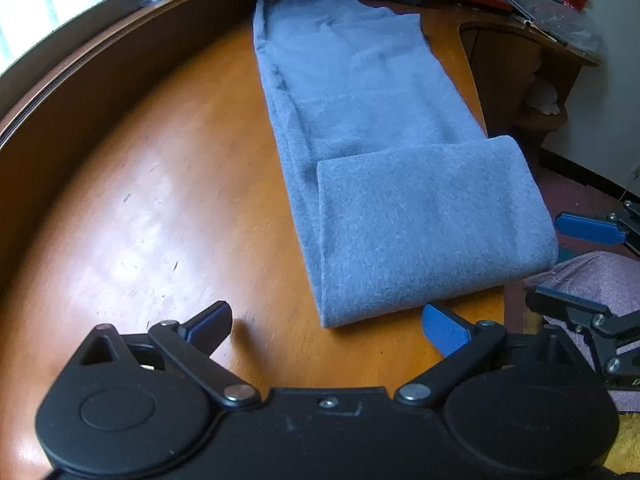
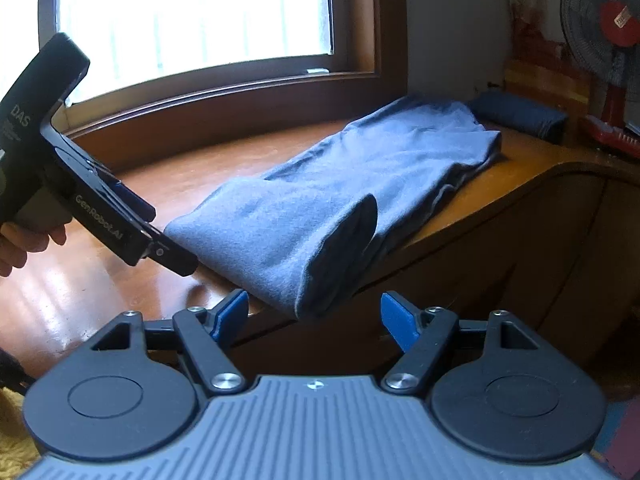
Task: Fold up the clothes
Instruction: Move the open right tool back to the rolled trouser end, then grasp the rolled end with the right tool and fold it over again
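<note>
A blue garment (image 2: 320,196) is laid on the wooden table (image 2: 120,280), its near end folded over. The right gripper (image 2: 316,316) is held open just before it, 2 blue pads apart.

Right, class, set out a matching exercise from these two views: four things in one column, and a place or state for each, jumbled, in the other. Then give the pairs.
Things
1. grey-blue garment
2. dark blue folded cloth
3. left hand-held gripper
4. red fan

Places or states
A. open, holding nothing, at the garment's near end
B. stands at the far right, beyond the desk's end
C. long strip on the wooden desk, near end turned back over itself
D. lies past the garment's far end

Pairs: 1-C, 2-D, 3-A, 4-B
</note>
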